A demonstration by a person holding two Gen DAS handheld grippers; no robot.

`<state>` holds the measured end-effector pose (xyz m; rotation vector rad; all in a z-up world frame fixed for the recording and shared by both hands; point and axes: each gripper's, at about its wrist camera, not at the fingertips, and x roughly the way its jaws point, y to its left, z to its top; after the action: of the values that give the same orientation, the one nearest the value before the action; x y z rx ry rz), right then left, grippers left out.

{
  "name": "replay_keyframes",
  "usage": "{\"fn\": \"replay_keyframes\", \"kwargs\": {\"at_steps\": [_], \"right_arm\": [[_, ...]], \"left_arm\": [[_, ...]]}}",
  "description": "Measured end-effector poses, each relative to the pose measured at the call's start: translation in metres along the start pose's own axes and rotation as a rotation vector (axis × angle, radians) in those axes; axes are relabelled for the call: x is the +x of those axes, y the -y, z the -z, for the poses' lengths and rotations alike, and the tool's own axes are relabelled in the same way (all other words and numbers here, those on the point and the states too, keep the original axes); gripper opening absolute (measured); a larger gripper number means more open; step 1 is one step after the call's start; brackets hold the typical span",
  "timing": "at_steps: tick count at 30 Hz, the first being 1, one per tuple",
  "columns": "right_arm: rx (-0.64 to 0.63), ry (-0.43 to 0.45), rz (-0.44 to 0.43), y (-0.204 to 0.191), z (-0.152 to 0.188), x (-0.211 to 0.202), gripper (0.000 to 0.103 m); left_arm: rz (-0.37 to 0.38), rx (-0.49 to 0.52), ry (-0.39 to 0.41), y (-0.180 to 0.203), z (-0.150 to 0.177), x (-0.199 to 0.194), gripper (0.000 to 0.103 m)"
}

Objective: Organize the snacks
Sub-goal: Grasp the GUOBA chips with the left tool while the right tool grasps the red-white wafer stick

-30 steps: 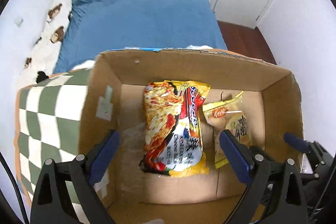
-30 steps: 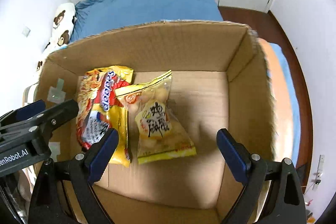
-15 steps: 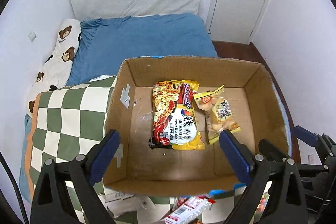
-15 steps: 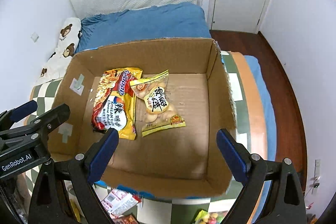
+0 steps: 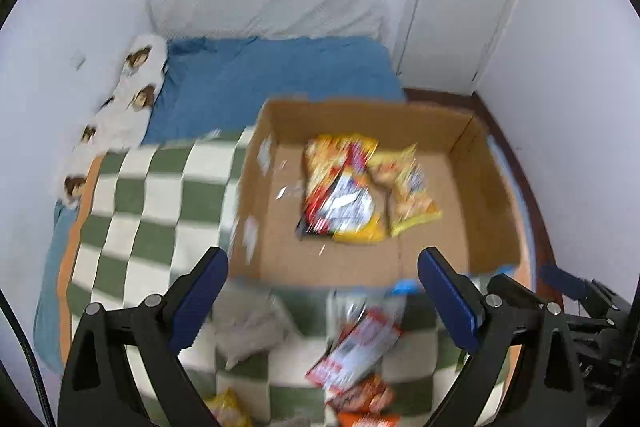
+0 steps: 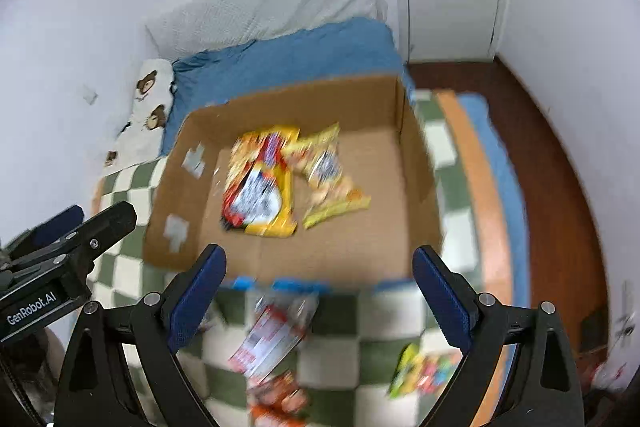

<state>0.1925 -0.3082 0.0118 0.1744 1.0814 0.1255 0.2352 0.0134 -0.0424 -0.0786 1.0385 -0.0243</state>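
Left wrist view: left hand-held gripper point(image 5: 322, 285) spread wide, empty, above a checkered blanket point(image 5: 156, 203); cardboard box point(image 5: 494, 195) ahead holds a noodle packet point(image 5: 340, 195) touching a yellow snack bag point(image 5: 410, 191), loose red-white packet point(image 5: 360, 345) lying outside its near wall. Right wrist view: right hand-held gripper point(image 6: 320, 283) also spread, empty, same box point(image 6: 416, 179) ahead, noodle packet point(image 6: 260, 187) and snack bag point(image 6: 330, 173) inside, blurred.

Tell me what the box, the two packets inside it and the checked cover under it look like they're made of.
Box: plain brown cardboard, matte, with a raw cut rim. Noodle packet and smaller yellow packet: printed plastic film, probably glossy, since white glare shows on the noodle one; blur hides detail. Checked cover: soft woven or knitted fabric by its matte look, though the weave cannot be made out.
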Motion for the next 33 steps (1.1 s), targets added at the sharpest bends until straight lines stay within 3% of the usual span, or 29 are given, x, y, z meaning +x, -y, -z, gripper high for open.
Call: {"fn": "replay_keyframes", "kwargs": {"at_steps": [6,10,16,19,22,24,27,30,33], "right_arm": [[0.098,-0.214,-0.102,0.006,0.071,0.035,0.096],[0.134,-0.354,-0.142,0.005,0.123,0.06,0.096],[0.133,-0.524,-0.158,-0.01,0.187,0.095,0.096],[0.143,-0.561,-0.169,-0.02,0.202,0.108,0.096],[0.155,-0.557,-0.165,-0.024,0.197,0.114,0.096],[0.144,-0.543,-0.152,-0.028,0.189,0.118,0.096],[0.14,-0.522,-0.121,-0.033,0.174,0.129,0.096],[0.178,-0.501,-0.092,-0.036,0.159,0.147,0.096],[0.243,-0.478,-0.071,-0.037,0.15,0.164,0.096]], "left_arm": [[-0.111,-0.07,-0.172,-0.06,0.085,0.018,0.097],[-0.177,-0.105,-0.338,-0.095,0.148,0.046,0.097],[-0.146,-0.281,-0.521,-0.141,0.209,0.086,0.097],[-0.115,-0.266,-0.505,-0.142,0.214,0.092,0.097],[-0.104,-0.045,-0.485,-0.12,0.212,0.095,0.097],[-0.171,0.14,-0.509,-0.103,0.219,0.107,0.097],[-0.235,0.265,-0.52,-0.092,0.225,0.124,0.097],[-0.27,0.195,-0.525,-0.101,0.219,0.14,0.097],[-0.282,-0.025,-0.499,-0.131,0.202,0.143,0.097]]}}
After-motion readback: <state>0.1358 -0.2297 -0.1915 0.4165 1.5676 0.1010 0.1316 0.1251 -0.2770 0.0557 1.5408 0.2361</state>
